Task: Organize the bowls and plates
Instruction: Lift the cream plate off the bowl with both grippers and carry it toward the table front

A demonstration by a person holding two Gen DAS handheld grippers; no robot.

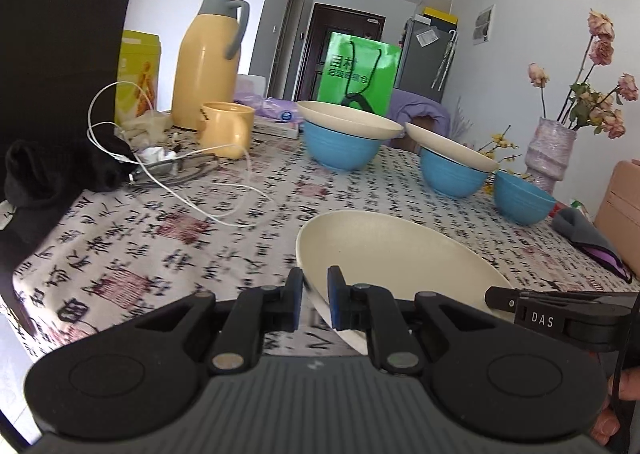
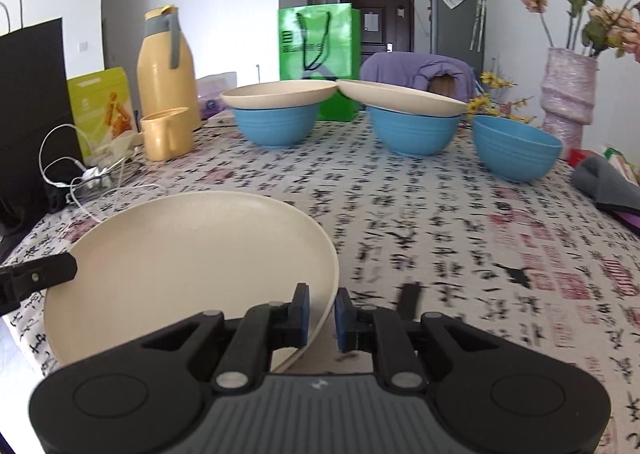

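I hold a cream plate (image 1: 392,254) (image 2: 192,254) just above the patterned tablecloth (image 2: 440,221), gripped from both sides. My left gripper (image 1: 315,290) is shut on its left rim. My right gripper (image 2: 323,310) is shut on its right rim and shows in the left wrist view as a black finger (image 1: 516,302). At the back stand three blue bowls. The left bowl (image 2: 276,127) and the middle bowl (image 2: 414,131) each carry a cream plate (image 2: 280,93) (image 2: 400,97). The right bowl (image 2: 516,151) is uncovered.
A yellow thermos (image 2: 166,65), a yellow mug (image 2: 166,133), white cables (image 1: 168,173) and a black bag (image 2: 32,101) crowd the left side. A green bag (image 2: 316,53) stands behind the bowls. A vase of flowers (image 2: 568,97) and grey cloth (image 2: 604,181) sit at right.
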